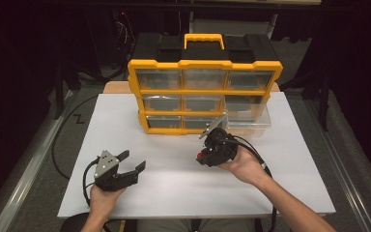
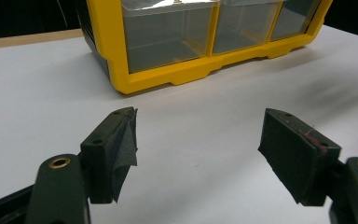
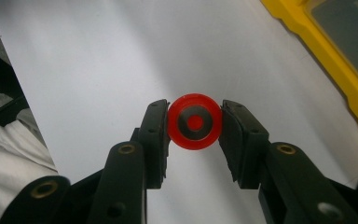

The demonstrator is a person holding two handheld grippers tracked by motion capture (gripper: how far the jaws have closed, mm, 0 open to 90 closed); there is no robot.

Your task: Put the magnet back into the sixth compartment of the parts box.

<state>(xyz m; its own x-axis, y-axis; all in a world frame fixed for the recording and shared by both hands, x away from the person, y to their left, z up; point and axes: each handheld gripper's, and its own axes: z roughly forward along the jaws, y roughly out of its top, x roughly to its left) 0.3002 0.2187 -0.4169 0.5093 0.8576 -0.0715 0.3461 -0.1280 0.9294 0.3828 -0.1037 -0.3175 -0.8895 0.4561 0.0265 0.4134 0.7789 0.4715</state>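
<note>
The yellow drawer cabinet [image 1: 204, 89] stands at the far middle of the white worktop [image 1: 174, 193]; all places below are given relative to it. One clear drawer [image 1: 248, 116] projects from the cabinet's lower right corner toward the person. In front of the cabinet the worktop lies bare up to its near edge, with open surface on both sides of the cabinet as far as the side edges.

The left tongs [image 1: 133, 161] sit well in front of the cabinet's left end, low over the worktop near its front edge, pointing toward the cabinet. The jaws stand wide apart with nothing between them (the left gripper view shows bare worktop in the gap).

The right tongs [image 1: 204, 157] are held just in front of the cabinet's right half, near the projecting drawer, with the hand [image 1: 244, 166] turned so that the jaws point away from the cabinet, toward the worktop's near left. The jaws are closed on a red disc [image 3: 195, 122], one pad on each side of its rim.

The disc is round, with a red outer ring, a grey inner ring and a red centre. It hangs clear above the worktop, in front of the cabinet.
</note>
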